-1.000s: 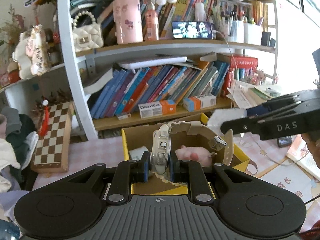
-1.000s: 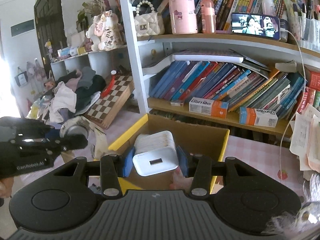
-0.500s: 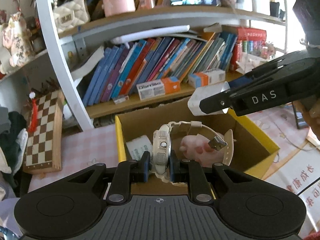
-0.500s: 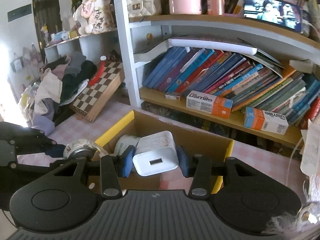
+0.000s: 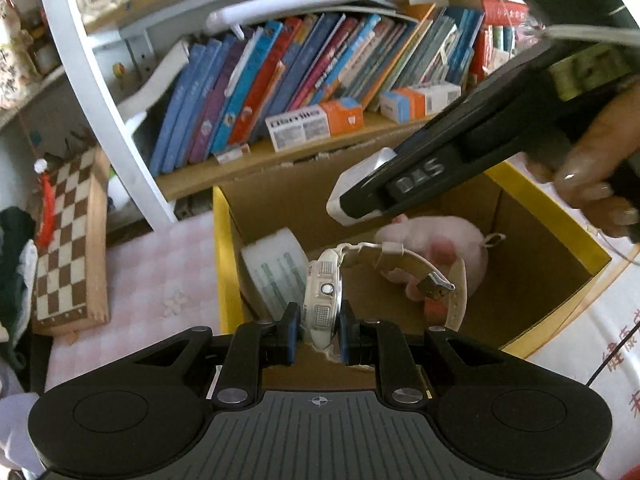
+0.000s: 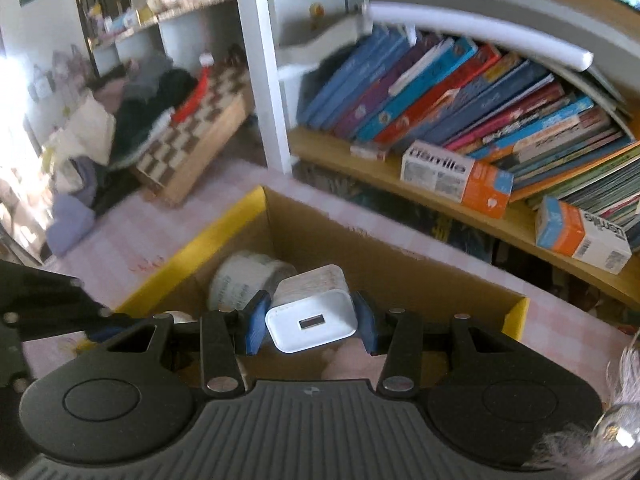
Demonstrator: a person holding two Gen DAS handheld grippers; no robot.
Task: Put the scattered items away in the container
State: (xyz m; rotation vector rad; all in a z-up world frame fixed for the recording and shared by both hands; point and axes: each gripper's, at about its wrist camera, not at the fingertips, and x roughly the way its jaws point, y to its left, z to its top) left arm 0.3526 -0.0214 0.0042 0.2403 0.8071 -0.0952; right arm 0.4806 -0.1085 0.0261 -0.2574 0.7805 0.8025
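A bookshelf (image 5: 304,80) of leaning books stood behind the box (image 5: 224,264), with two toothpaste cartons (image 5: 316,124) on its lower board and a chessboard (image 5: 68,240) propped at nine o'clock on the pink checked cloth (image 5: 160,272). Nothing blocked the box's open top.

The left view showed what the right could not: a pink plush (image 5: 436,244) deep in the box, a white roll (image 5: 276,268) at its ten o'clock, and the right gripper (image 5: 360,204) slanting in from two o'clock with a hand (image 5: 592,160) on it. The right view showed the roll (image 6: 244,280) too, blurred, and perhaps a sliver of the plush under the fingers.

The left gripper (image 5: 318,332) was clamped narrowly on a white watch (image 5: 324,300), case edge-on, strap and buckle arcing toward three o'clock over the box. The right gripper (image 6: 310,322) gripped a white charger (image 6: 312,316), port facing the camera, over the box (image 6: 236,216).
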